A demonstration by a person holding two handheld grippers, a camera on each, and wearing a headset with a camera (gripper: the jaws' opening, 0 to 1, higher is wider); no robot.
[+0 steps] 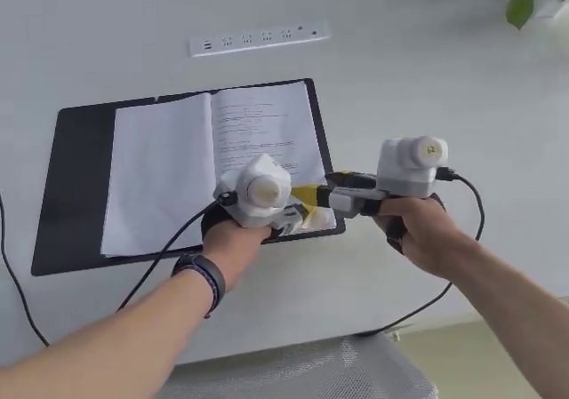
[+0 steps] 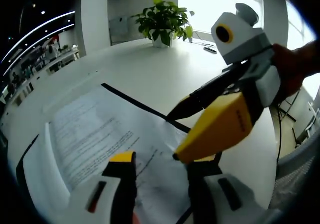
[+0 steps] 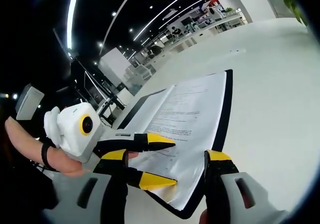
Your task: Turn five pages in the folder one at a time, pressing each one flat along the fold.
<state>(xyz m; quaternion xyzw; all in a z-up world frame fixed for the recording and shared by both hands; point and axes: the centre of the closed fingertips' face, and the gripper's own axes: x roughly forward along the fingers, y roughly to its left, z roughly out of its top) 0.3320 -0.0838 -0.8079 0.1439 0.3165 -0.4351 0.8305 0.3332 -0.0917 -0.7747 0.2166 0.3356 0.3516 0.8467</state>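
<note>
The left gripper [image 3: 174, 162] is holding its jaws wide apart over the near corner of the right-hand page [image 3: 192, 109] in the open folder [image 1: 80, 195]. The right gripper [image 2: 172, 137] is gaping wide, with that corner lying between its jaws.

The left gripper [image 2: 160, 164] and the right gripper [image 3: 167, 155] look like a matched pair. Each has a chunky white-and-grey housing and black jaws capped in yellow. A thin black cable [image 1: 169, 254] trails from the left one, and a second cable [image 1: 481, 217] loops from the right. The person's forearms are bare, and a dark wristband [image 1: 206, 276] circles the left wrist.
</note>
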